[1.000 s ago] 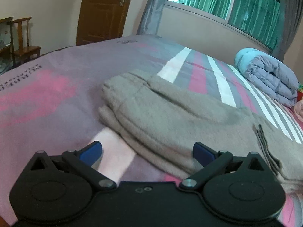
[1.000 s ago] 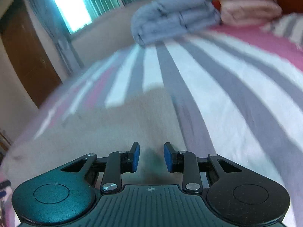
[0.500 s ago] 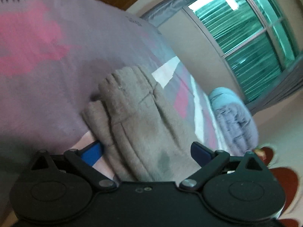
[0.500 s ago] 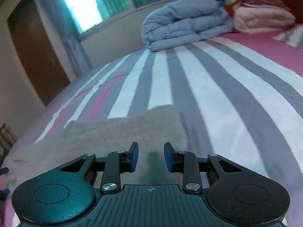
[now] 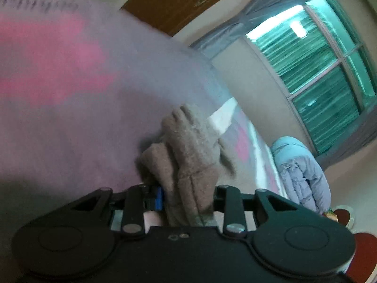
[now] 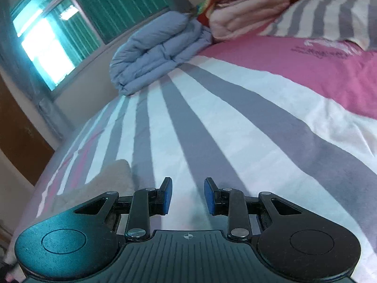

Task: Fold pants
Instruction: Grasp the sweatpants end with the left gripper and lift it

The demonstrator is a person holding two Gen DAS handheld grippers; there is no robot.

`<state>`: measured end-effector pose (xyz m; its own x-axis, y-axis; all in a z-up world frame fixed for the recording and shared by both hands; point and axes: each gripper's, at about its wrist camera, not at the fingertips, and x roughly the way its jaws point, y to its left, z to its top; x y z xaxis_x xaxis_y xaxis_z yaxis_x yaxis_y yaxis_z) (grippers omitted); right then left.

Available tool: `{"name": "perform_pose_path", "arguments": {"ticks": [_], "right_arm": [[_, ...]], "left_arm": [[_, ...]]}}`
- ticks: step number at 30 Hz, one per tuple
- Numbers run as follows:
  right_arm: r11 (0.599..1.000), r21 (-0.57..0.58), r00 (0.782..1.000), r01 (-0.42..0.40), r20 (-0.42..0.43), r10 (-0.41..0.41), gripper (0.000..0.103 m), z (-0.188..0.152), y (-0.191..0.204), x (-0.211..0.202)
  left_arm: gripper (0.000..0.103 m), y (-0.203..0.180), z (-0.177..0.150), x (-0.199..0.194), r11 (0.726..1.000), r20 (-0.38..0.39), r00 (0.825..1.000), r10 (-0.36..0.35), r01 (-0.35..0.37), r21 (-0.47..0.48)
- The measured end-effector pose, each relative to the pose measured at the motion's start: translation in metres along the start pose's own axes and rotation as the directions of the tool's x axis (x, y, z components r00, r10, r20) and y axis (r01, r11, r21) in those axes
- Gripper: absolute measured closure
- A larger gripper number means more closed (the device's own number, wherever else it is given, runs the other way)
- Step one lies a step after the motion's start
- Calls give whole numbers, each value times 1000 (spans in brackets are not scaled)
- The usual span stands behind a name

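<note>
One pair of taupe fleece pants point(image 5: 188, 155) lies bunched on the striped bed point(image 5: 70, 108), and the left claw point(image 5: 186, 198) is closing on a thick fold of that fabric, which fills the gap between its two fingers. The right claw point(image 6: 187, 195) hovers just beside the pants' far edge point(image 6: 113, 176), above bare sheet, its jaws partly apart with nothing between them. Beyond the pants, near the window point(image 6: 70, 30), sits one folded blue quilt point(image 6: 160, 49); one pink folded blanket point(image 6: 247, 11) lies beside it.

We see the taupe fleece pants point(image 5: 190, 155) bunched in folds on the bedspread point(image 5: 70, 122), toward its striped middle.
</note>
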<state>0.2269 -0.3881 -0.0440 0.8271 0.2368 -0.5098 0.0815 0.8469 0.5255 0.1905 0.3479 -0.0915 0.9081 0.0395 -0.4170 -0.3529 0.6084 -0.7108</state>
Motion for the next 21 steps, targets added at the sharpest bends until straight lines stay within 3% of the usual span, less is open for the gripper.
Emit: {"name": "perform_pose_path", "arguments": {"ticks": [5,7,9,13,17,19,21], "right_arm": [[999,42,1000,-20,12,20,73,-5,-13,-10],[998,63,1000,-28,8,27,73,-3,-16,-3],[996,80,999,-43,15,42,73,-4,-19,-6],[992,116,999,-42,32,38,73,-5,-29,-8],[981,192,998,-31,52,22,73,-5,-47,-11],[978,209,998,-8,64,-5,73,-4,-54,-16],[976,219,996,-1,83,-17,73,-2,-59,-21]], "left_arm": [[81,-61,-2,-25,989,80,996,-42,29,148],[81,-97,-8,-33,972,100,992,-81,56,228],[81,-141,-16,-35,939,97,987,-127,88,332],[81,-228,-68,-28,815,29,976,-217,165,556],[81,-291,-145,-10,691,-67,961,-268,241,682],[81,-312,-187,1,629,-132,951,-280,285,723],[82,-327,-228,11,575,-183,954,-237,290,765]]}}
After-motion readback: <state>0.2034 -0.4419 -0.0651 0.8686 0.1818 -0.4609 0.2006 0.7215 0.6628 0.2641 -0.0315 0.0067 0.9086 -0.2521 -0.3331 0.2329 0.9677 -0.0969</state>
